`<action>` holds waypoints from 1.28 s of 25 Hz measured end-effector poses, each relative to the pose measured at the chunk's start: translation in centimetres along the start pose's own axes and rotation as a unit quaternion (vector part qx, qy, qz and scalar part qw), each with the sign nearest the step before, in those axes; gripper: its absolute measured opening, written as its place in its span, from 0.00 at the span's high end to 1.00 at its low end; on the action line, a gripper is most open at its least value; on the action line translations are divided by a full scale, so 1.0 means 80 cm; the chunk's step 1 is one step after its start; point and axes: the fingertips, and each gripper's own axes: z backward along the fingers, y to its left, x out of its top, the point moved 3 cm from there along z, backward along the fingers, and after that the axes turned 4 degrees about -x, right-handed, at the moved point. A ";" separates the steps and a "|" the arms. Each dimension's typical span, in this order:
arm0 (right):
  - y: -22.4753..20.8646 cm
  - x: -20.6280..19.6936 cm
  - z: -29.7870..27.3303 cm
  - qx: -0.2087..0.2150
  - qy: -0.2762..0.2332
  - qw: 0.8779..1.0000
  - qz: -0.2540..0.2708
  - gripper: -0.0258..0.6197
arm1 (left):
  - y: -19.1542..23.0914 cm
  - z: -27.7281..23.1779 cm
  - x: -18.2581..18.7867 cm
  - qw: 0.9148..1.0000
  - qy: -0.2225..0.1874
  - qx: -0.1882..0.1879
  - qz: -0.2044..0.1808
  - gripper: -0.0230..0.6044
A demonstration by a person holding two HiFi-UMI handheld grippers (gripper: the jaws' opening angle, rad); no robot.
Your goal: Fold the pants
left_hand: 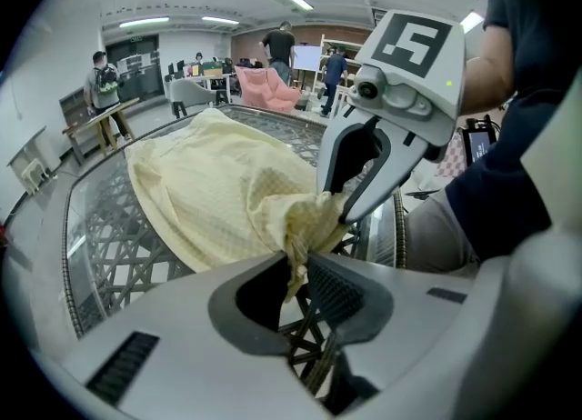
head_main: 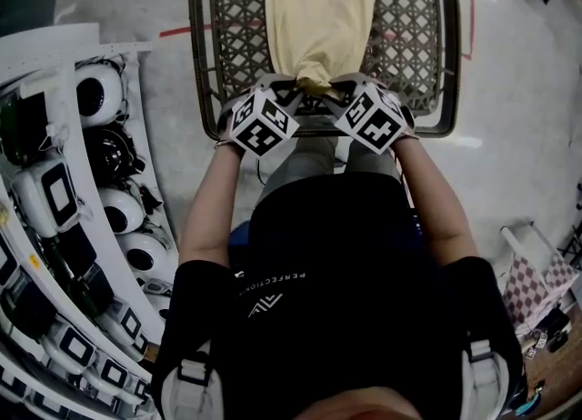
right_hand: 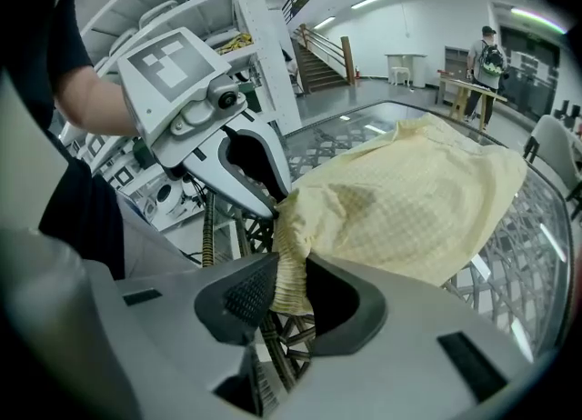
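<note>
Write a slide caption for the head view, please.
Yellow pants pinched by left tongs and right tongs on lattice table.

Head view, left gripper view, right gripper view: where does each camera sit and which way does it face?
Head view: on the head, looking down at pants on mesh table; torso, arms, left gripper and right gripper show.
Left gripper view: along left gripper's jaws, pinching pants; right gripper beyond.
Right gripper view: along right gripper's jaws; left gripper beyond.
Shared: the pants.

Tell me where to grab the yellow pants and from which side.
Grip the pants at their bunched near end, coming from the near edge of the table: the cloth gathers narrow there, where the left gripper and right gripper pinch it.
</note>
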 end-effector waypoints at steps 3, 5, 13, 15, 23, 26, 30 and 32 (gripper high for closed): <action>0.007 -0.004 0.006 0.010 0.013 1.000 0.006 0.81 | -0.010 0.000 0.000 1.000 0.002 -0.009 0.001 0.86; 0.013 -0.009 0.011 0.019 0.021 1.000 0.006 0.81 | -0.019 0.000 0.001 1.000 0.006 -0.016 -0.001 0.86; 0.038 -0.029 0.028 0.073 0.050 0.996 0.008 0.81 | -0.058 0.000 -0.003 0.999 0.021 -0.044 0.010 0.88; 0.044 -0.032 0.034 0.080 0.056 0.995 0.012 0.81 | -0.067 0.003 -0.003 0.998 0.021 -0.049 0.014 0.88; 0.041 -0.017 0.053 0.071 0.040 0.997 0.000 0.81 | -0.065 0.022 0.008 0.998 -0.002 -0.064 0.015 0.89; 0.040 -0.006 0.061 0.063 0.034 0.997 -0.003 0.81 | -0.062 0.032 0.014 0.998 -0.007 -0.067 0.009 0.89; 0.030 0.004 0.075 0.057 0.032 0.998 0.006 0.81 | -0.056 0.041 0.029 0.997 -0.003 -0.070 0.006 0.89; 0.019 0.010 0.082 0.053 0.032 0.998 0.012 0.81 | -0.049 0.043 0.040 0.998 -0.006 -0.065 0.007 0.89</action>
